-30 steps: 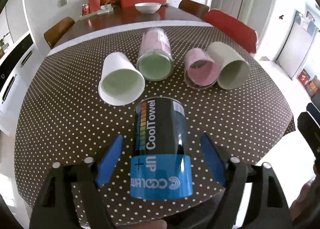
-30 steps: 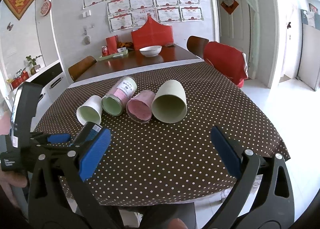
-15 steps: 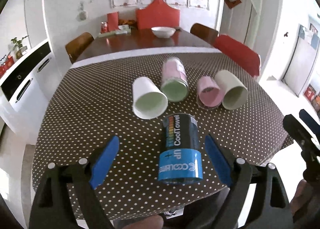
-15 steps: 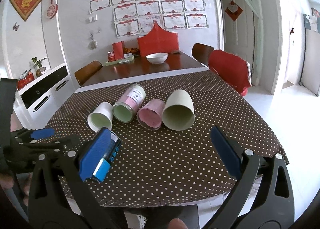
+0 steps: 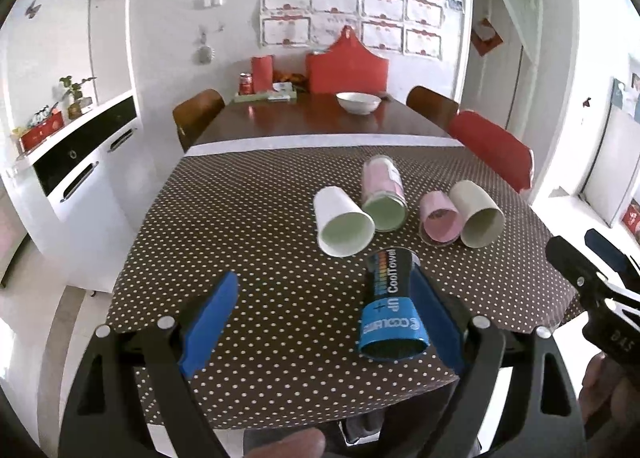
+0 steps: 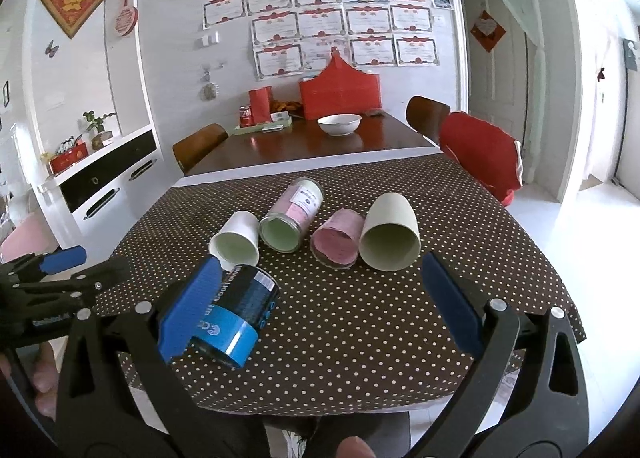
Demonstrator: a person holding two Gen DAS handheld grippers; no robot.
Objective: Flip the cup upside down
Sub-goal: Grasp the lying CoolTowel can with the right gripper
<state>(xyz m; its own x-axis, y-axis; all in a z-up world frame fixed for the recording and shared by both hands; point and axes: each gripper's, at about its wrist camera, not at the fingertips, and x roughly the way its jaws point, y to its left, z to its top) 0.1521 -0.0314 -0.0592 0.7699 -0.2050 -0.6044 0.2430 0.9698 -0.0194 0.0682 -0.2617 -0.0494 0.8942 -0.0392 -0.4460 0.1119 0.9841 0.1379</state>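
Both my left tool (image 5: 324, 322) and right tool (image 6: 320, 306) gape, empty. I'd straddle the black cup (image 5: 394, 306) near the worktop's (image 5: 260, 217) front edge, squeezing mid-body.

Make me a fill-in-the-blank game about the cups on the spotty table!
1. The black cup with the blue band is lying on its ____.
2. Behind it, ____ other cups lie in a row on the dotted tablecloth.
3. The bowl on the far wooden table is ____ in colour.
4. The left gripper and the right gripper are both ____, holding nothing.

Missing words: side; four; white; open
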